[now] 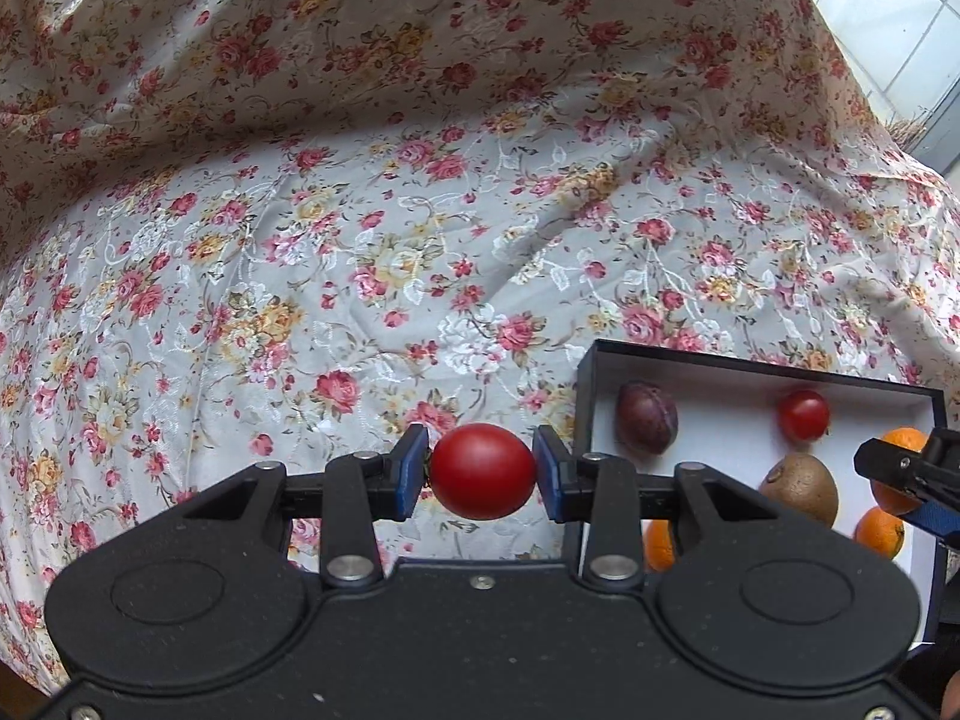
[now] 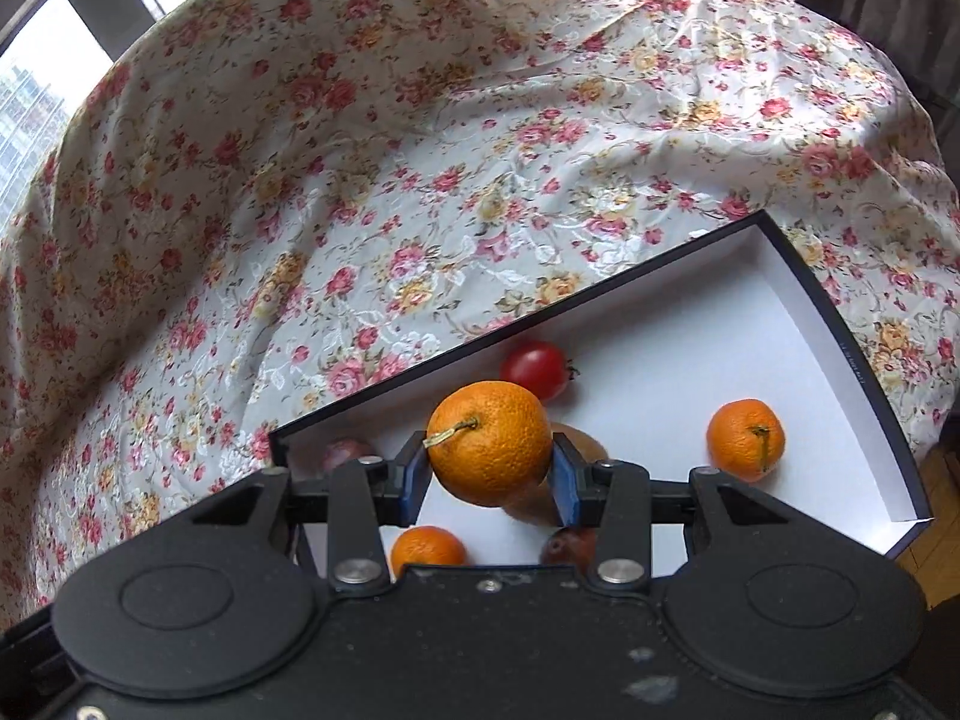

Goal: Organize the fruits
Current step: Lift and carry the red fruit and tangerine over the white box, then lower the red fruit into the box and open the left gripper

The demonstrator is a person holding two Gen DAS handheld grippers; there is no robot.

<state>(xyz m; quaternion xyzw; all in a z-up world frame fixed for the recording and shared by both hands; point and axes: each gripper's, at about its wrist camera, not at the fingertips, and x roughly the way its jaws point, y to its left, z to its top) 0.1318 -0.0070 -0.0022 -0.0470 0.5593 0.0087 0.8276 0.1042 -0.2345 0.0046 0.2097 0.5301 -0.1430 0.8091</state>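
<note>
Now the left gripper (image 1: 482,472) pinches a red tomato (image 1: 483,471) over the floral cloth (image 1: 336,228), lower centre of its view. The right gripper (image 2: 491,462) pinches an orange (image 2: 489,443) above the box (image 2: 804,300); small print on the box rim, right, is unreadable.

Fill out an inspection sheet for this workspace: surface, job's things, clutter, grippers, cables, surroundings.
Surface: floral cloth, wrinkled, draped over everything under the box.
Job's things: box, white inside, holding a plum, a small tomato, a kiwi and loose oranges.
Clutter: nothing seen.
Grippers: left gripper shut on a tomato, over the cloth beside the box; right gripper shut on an orange, above the box.
Cables: nothing seen.
Surroundings: windows behind the cloth; wood floor past the box's corner.
</note>
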